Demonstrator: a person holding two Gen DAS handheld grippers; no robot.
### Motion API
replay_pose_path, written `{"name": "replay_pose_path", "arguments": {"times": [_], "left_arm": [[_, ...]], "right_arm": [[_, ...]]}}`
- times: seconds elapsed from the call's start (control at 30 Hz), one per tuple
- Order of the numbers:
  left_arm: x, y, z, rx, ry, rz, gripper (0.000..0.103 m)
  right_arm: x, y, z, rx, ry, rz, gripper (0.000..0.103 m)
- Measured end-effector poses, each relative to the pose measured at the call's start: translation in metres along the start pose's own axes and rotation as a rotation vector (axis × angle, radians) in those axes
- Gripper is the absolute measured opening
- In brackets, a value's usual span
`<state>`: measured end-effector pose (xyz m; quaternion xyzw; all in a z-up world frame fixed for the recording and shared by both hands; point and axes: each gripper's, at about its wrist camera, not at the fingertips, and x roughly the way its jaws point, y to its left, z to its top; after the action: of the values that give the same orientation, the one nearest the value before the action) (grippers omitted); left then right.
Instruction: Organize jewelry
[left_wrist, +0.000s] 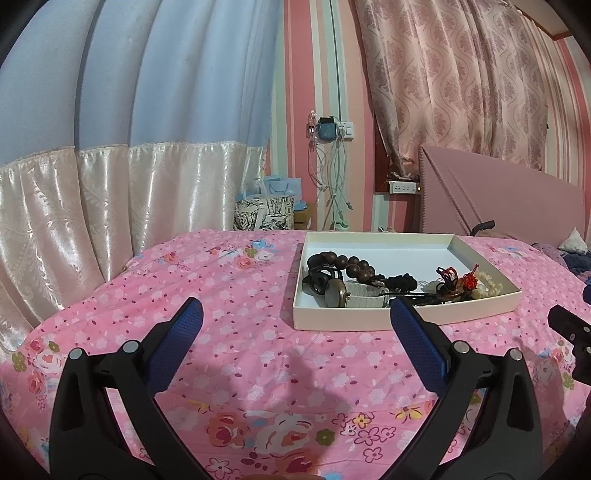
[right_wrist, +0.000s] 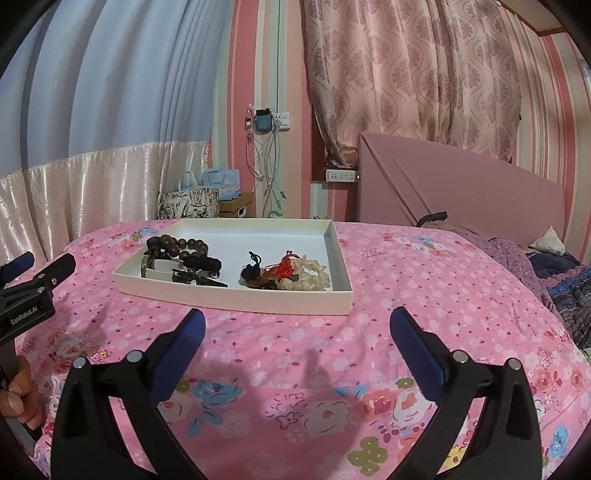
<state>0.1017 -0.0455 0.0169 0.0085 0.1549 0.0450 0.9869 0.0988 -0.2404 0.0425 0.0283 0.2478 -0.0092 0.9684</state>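
A shallow white box (left_wrist: 369, 320) (right_wrist: 236, 299) lies on a pink floral bedspread. It holds a dark wooden bead bracelet (left_wrist: 343, 263) (right_wrist: 177, 244), a watch with a white strap (left_wrist: 354, 291) (right_wrist: 162, 266), black cords (right_wrist: 201, 278), a red tassel charm (left_wrist: 470, 281) (right_wrist: 286, 266) and a cream bead bracelet (left_wrist: 487, 282) (right_wrist: 314, 277). My left gripper (left_wrist: 295, 314) is open and empty, just short of the box's near wall. My right gripper (right_wrist: 297, 325) is open and empty, near the box's front right corner.
The bedspread (left_wrist: 221, 295) (right_wrist: 424, 295) covers the bed around the box. A pink headboard (right_wrist: 461, 192) and a dark blanket (right_wrist: 561, 277) are at the right. Curtains, gift bags (left_wrist: 266, 210) and hanging cables (left_wrist: 332, 173) stand behind the bed.
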Motion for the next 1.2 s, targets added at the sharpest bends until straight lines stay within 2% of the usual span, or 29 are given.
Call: {"name": "replay_pose_path", "arguments": {"times": [0.73,0.87,0.97,1.2], "left_arm": [[-0.0003,-0.0021,-0.0008,0.023,0.005,-0.023,0.100],[-0.0039,-0.0026,-0.0006,0.029,-0.009,-0.030,0.100],[0.0019,-0.0036,0.0002,0.034,0.013,-0.032,0.100],[0.0008,-0.0023,0.0005,0.030,0.007,-0.037,0.100]], "right_arm": [[0.0016,-0.0053,0.0000,0.026,0.006,-0.001,0.100],[-0.0032,-0.0020,-0.0003,0.017,-0.022,-0.018,0.100],[0.0014,-0.0033,0.0010,0.027,-0.001,-0.025,0.100],[0.0007,-0.0038,0.0004,0.032,-0.002,-0.025,0.100]]}}
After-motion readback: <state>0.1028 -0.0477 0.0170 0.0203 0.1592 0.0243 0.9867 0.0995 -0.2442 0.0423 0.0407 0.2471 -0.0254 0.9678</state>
